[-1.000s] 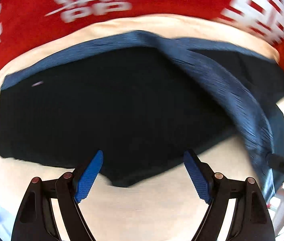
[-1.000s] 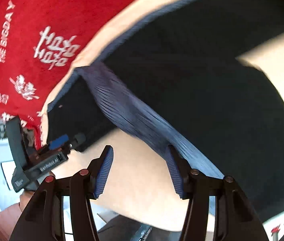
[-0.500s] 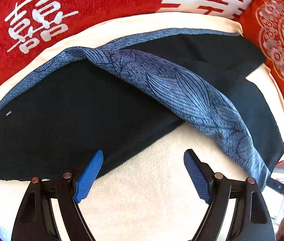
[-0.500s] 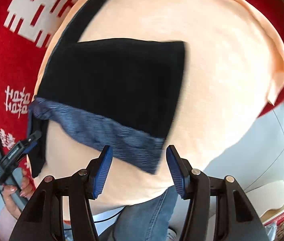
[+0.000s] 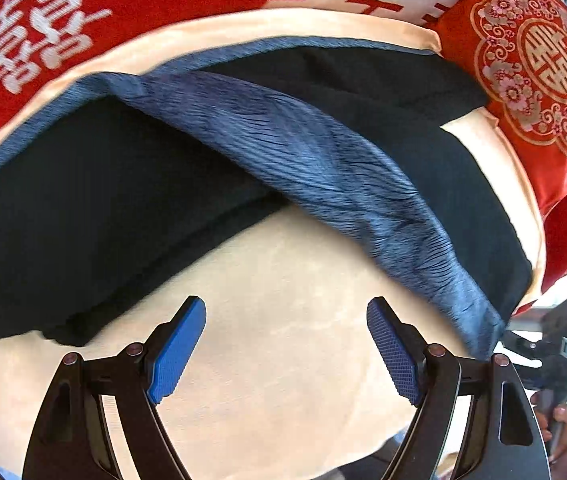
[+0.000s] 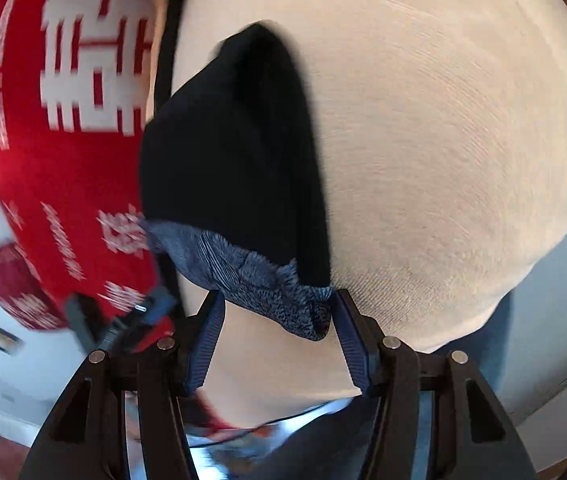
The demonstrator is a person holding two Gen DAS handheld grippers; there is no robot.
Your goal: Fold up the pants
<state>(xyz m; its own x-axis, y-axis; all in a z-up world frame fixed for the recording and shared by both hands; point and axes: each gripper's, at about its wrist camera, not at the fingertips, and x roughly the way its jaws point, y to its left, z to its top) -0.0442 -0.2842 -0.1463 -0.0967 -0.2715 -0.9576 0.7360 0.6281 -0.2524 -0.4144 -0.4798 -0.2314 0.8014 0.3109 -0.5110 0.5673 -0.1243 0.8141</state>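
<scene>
Dark pants (image 5: 95, 208) with a blue patterned waistband (image 5: 323, 160) sprawl across a cream cloth (image 5: 283, 320); the right gripper (image 6: 275, 316) is closing around the band's end (lower centre), the left gripper (image 5: 287, 340) gapes empty over cloth.

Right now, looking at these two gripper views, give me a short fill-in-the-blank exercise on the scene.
1. The pants are black with a patterned ____ band along one edge.
2. They lie on a ____ cloth.
3. The closing right gripper has the pants' ____ band between its pads.
4. The left gripper holds ____.

Missing words: blue; cream; blue; nothing
</scene>
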